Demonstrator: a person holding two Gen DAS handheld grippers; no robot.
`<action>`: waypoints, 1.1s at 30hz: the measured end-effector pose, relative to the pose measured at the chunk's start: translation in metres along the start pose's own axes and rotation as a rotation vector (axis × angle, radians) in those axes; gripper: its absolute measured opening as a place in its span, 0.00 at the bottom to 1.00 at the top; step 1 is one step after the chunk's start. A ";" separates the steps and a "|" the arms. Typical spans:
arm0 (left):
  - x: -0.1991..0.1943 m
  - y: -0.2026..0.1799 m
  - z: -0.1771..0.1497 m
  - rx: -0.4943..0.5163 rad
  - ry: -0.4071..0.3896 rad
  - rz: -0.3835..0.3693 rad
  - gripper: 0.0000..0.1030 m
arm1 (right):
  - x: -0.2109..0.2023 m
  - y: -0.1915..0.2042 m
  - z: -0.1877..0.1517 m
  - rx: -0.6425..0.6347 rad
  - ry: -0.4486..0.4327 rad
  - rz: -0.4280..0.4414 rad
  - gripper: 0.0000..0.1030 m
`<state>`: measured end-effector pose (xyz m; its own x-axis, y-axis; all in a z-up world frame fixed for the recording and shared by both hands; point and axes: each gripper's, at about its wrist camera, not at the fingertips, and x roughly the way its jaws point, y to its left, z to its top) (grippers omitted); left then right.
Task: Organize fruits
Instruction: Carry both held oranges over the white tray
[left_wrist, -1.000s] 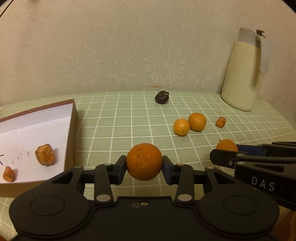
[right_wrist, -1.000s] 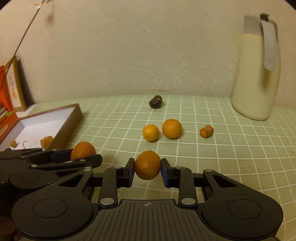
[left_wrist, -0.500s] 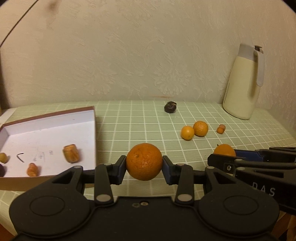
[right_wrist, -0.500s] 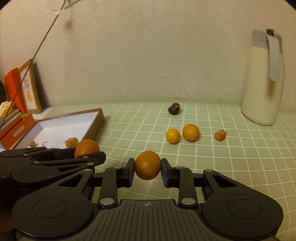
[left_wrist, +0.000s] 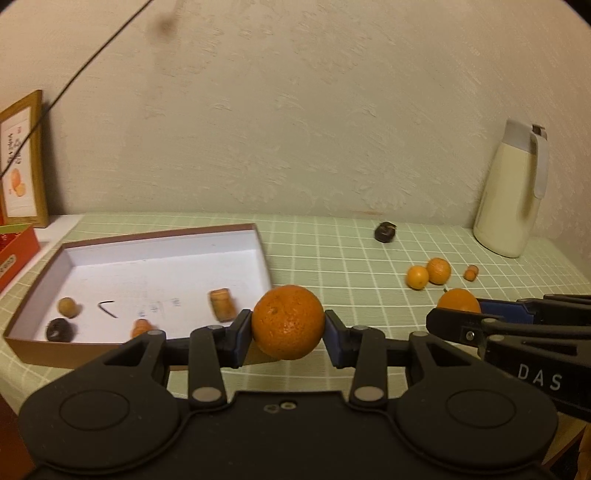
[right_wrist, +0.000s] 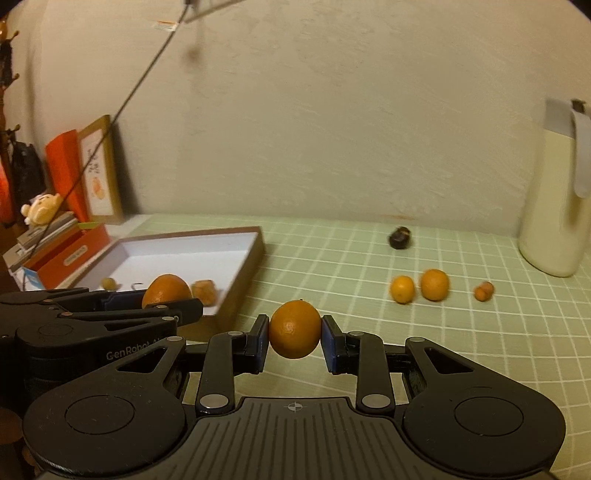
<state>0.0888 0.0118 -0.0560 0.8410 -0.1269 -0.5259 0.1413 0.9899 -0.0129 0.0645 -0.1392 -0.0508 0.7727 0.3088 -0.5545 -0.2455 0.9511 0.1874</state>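
My left gripper (left_wrist: 288, 328) is shut on an orange (left_wrist: 288, 321) and holds it in the air near the front right corner of the brown box (left_wrist: 140, 236). My right gripper (right_wrist: 294, 338) is shut on a second orange (right_wrist: 294, 328), to the right of the left gripper. Each gripper shows in the other's view with its orange (left_wrist: 458, 301) (right_wrist: 167, 290). The white-lined box (right_wrist: 236, 284) holds several small fruits (left_wrist: 223, 303). Two small oranges (left_wrist: 428, 273) (right_wrist: 421, 286), a tiny orange fruit (left_wrist: 470, 273) and a dark fruit (left_wrist: 385, 232) lie on the green checked tablecloth.
A cream thermos jug (left_wrist: 511, 192) stands at the back right by the wall. A framed picture (left_wrist: 22, 162) and an orange box (right_wrist: 70, 251) with a small toy (right_wrist: 40, 206) stand at the left. A black cable (right_wrist: 147, 70) hangs across the wall.
Both grippers have lifted and drawn back leftward with their oranges held. The box now shows whole in view, and the loose fruits and jug look smaller and farther.
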 end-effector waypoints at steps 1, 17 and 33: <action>-0.003 0.004 0.000 -0.004 -0.003 0.005 0.30 | 0.000 0.003 0.000 -0.004 -0.002 0.006 0.30; -0.025 0.058 0.002 -0.079 -0.032 0.111 0.30 | 0.012 0.046 0.009 -0.055 -0.041 0.107 0.30; -0.030 0.132 0.008 -0.156 -0.041 0.266 0.30 | 0.045 0.079 0.021 -0.083 -0.057 0.168 0.30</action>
<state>0.0864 0.1461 -0.0354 0.8584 0.1386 -0.4939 -0.1658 0.9861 -0.0114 0.0925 -0.0504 -0.0443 0.7483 0.4647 -0.4734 -0.4198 0.8843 0.2044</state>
